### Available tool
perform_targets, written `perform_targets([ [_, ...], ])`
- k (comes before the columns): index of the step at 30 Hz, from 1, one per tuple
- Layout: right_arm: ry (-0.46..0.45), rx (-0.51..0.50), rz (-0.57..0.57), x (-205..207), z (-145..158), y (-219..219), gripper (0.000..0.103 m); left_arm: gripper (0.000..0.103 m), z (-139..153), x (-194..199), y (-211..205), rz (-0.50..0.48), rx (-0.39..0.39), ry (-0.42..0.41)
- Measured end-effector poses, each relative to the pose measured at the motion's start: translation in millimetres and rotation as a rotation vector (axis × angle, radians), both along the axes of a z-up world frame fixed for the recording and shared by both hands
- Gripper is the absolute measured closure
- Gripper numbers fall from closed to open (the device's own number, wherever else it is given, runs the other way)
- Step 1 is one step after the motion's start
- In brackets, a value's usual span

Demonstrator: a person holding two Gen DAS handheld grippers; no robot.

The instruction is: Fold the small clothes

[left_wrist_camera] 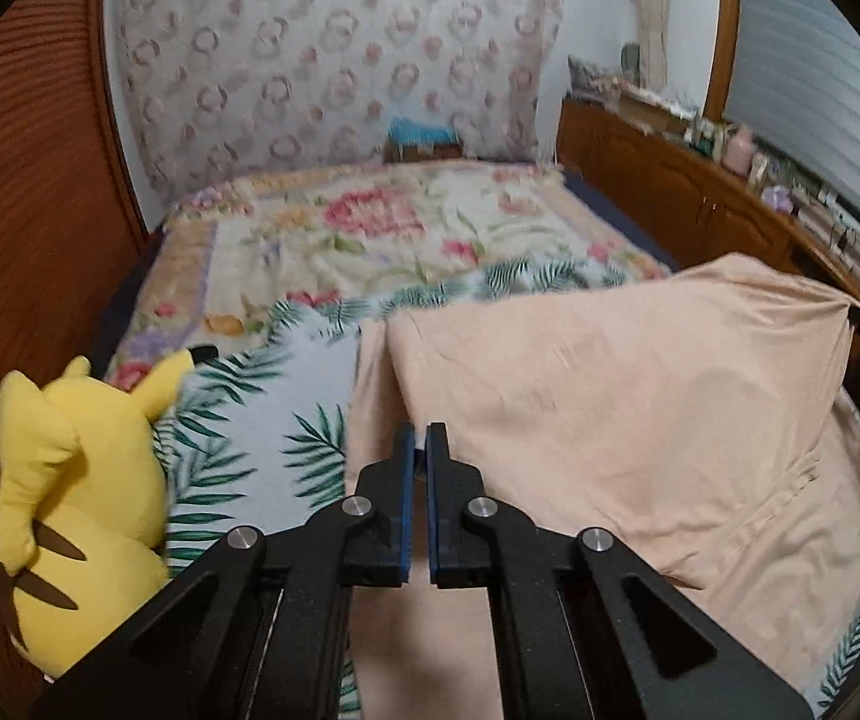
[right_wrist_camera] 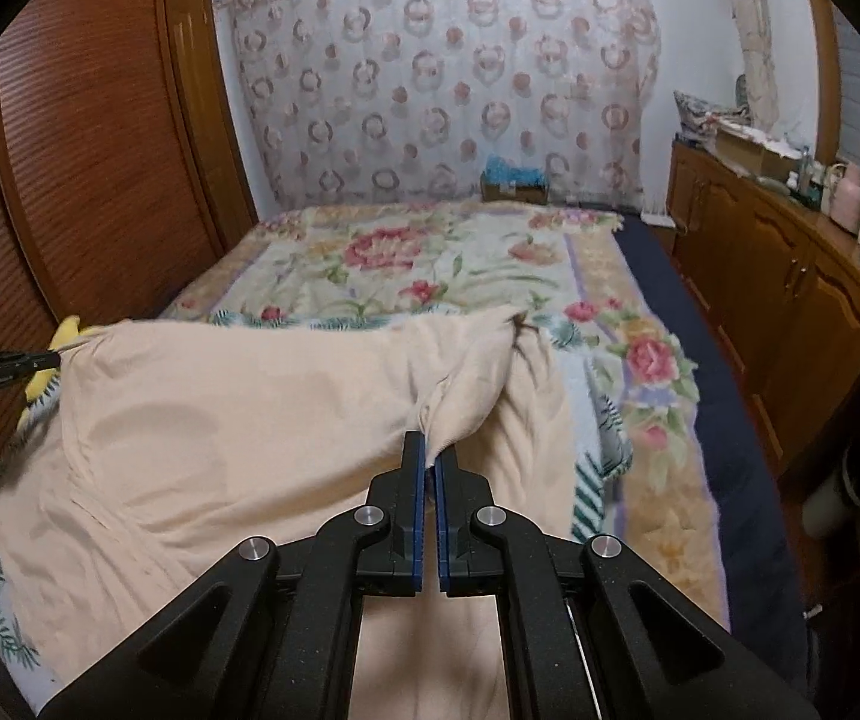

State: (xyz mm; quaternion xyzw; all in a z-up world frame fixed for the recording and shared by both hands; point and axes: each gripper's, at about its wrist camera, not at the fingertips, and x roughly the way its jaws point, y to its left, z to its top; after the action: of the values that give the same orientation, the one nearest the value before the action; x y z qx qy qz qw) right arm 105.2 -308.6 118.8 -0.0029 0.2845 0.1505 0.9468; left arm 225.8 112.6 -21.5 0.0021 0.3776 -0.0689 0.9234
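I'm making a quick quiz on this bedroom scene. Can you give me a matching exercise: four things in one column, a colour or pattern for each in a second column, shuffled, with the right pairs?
Things:
1. garment
2. plush toy
3. curtain
4. wardrobe door

Descriptions:
A. reddish-brown wood with fine slats
B. plain peach
C. yellow
D. sheer with pink rings

Pairs: 1-B, 2-C, 3-D, 4-A

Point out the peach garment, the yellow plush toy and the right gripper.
Peach garment (left_wrist_camera: 640,396), left wrist view, its flat middle.
Yellow plush toy (left_wrist_camera: 76,480), left wrist view, its back.
Right gripper (right_wrist_camera: 430,450), right wrist view, between fingertips.
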Motion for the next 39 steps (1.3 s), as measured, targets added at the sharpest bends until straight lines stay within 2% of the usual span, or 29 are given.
perform_targets([
  [5, -0.038, 0.001, 0.006, -21, 5, 1, 0.101, 0.099, 17, -24, -1, 0.003, -0.003, -0.052],
  [13, -0.094, -0.022, 0.002, -56, 7, -2, 0.101, 0.099, 28, -56, 6, 0.03, -0.005, -0.108],
  [25, -0.131, -0.023, 0.002, -110, 2, -11, 0.101, 0.099, 34, -105, 19, 0.064, -0.006, -0.134],
  [30, -0.113, -0.014, 0.004, -127, -5, -19, 0.101, 0.099, 25, -122, 17, 0.059, 0.003, -0.112],
  [39, -0.011, -0.017, -0.002, -132, -45, -28, 0.101, 0.099, -8, -140, 16, 0.073, 0.012, -0.055],
])
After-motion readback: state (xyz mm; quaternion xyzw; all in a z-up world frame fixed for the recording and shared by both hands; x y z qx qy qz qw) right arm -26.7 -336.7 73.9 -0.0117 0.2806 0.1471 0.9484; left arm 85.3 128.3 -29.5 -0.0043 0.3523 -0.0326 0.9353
